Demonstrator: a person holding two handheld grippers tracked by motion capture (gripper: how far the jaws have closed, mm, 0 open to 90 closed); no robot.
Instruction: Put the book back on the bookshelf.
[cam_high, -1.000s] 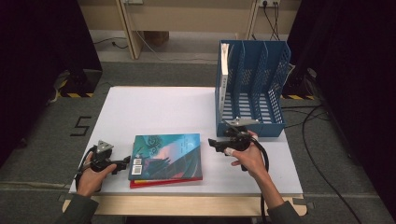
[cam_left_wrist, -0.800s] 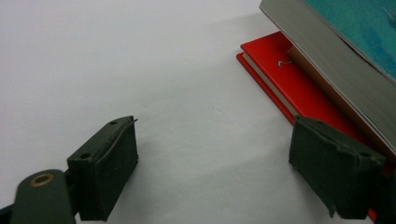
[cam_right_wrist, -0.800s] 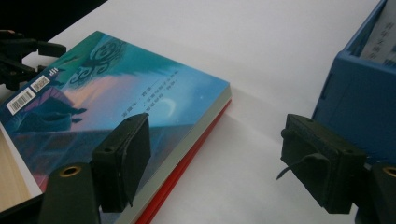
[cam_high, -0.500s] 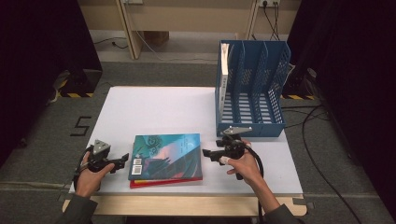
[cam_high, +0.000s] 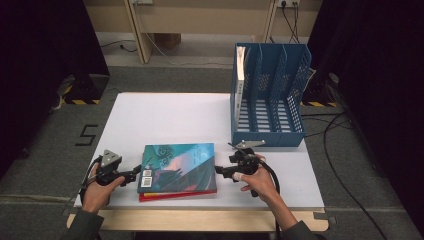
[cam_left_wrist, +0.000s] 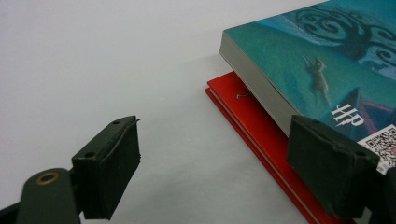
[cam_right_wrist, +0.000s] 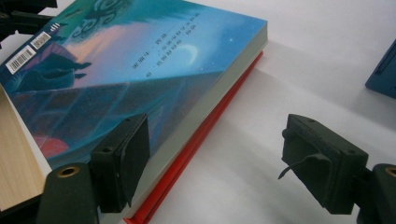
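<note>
On the white table (cam_high: 170, 117) two books lie in a stack near the front edge, between the two hands. The upper one is a thick book with a teal cover (cam_high: 179, 167), and it rests flat on a thin red book (cam_high: 175, 195) whose edge shows along the front and the sides. The left gripper (cam_high: 134, 172) is low at the left side of the stack, just beside the corner with the barcode; its jaws stand wide apart and hold nothing, and in the left gripper view one jaw is over the bare table while the other is in front of the edge of the two books. The right gripper (cam_high: 220, 170) is at the right side of the stack, its tip just beside the edge of the teal book. Its jaws are also apart, one in front of the cover and one over the table. A blue file rack (cam_high: 270, 102) stands upright behind the right hand, well apart from the books.
</note>
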